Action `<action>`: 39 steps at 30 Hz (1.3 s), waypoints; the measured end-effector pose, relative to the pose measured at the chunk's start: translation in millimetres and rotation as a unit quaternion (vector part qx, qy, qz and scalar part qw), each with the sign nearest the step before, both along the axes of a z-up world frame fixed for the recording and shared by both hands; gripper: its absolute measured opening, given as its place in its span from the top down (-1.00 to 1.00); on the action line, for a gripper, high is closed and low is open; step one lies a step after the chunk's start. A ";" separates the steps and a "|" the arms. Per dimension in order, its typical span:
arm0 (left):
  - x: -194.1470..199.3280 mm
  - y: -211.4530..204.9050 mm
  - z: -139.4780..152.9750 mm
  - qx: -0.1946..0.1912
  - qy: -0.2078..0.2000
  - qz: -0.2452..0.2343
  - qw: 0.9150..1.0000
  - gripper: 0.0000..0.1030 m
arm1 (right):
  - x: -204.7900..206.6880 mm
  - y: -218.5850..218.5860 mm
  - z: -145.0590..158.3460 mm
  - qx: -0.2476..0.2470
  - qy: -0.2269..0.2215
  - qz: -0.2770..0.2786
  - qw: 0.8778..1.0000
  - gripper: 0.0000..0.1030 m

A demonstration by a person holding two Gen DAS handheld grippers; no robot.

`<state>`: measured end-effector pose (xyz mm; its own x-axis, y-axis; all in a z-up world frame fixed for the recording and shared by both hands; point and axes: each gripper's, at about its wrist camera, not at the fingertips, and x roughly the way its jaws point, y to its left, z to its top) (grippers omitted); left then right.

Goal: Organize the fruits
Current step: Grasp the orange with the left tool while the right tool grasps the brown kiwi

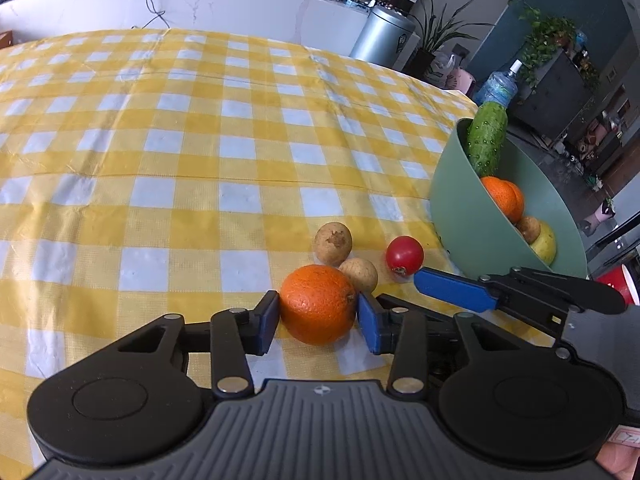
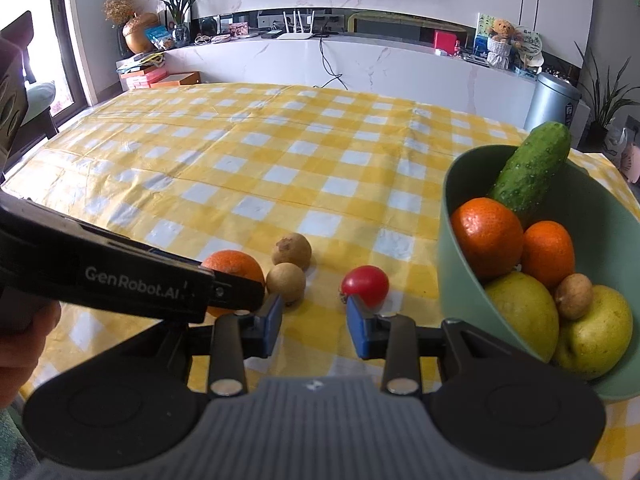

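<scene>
Lettering on the side of your left claw (image 2: 132, 280) reads "GenRobot.AI" in white on black plastic; no other writing can be read. Your desk (image 1: 200, 140) wears a yellow and white checked cloth, creased in long lines; a smooth, sage-green bowl (image 2: 460, 248) sits at its right side, with a knobbly cucumber (image 2: 532, 168) leaning on its rim, two oranges, two yellow-green apples and a small brown fruit inside.

Your left claw (image 1: 318, 312) has its blue pads on either side of a pebbly-skinned loose orange (image 1: 318, 304); the right pad touches the peel, the left looks a sliver away, so you cannot tell whether the grip is firm. Two round, tan, rough-skinned fruits (image 1: 333, 242) lie just beyond the orange, one touching it.

Your right claw (image 2: 314, 312) stands open with nothing between its pads; a glossy red cherry tomato (image 2: 366, 286) lies just beyond its right pad, near the bowl's foot; bare cloth shows between the pads.
</scene>
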<state>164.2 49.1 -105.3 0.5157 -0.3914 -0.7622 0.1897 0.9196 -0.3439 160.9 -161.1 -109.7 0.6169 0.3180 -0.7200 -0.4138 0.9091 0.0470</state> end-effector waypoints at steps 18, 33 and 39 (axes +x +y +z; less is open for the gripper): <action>-3.1 27.6 7.6 0.038 -0.019 0.092 0.995 0.09 | 1.4 32.9 -7.6 0.012 -0.022 0.051 0.998 0.36; -2.8 31.1 4.7 0.037 -0.012 0.094 0.995 0.09 | 3.8 39.2 -16.8 0.009 -0.010 0.048 0.999 0.92; -3.0 30.9 4.9 0.037 -0.012 0.095 0.995 0.09 | 0.4 36.4 -12.7 0.013 -0.025 0.045 0.999 0.95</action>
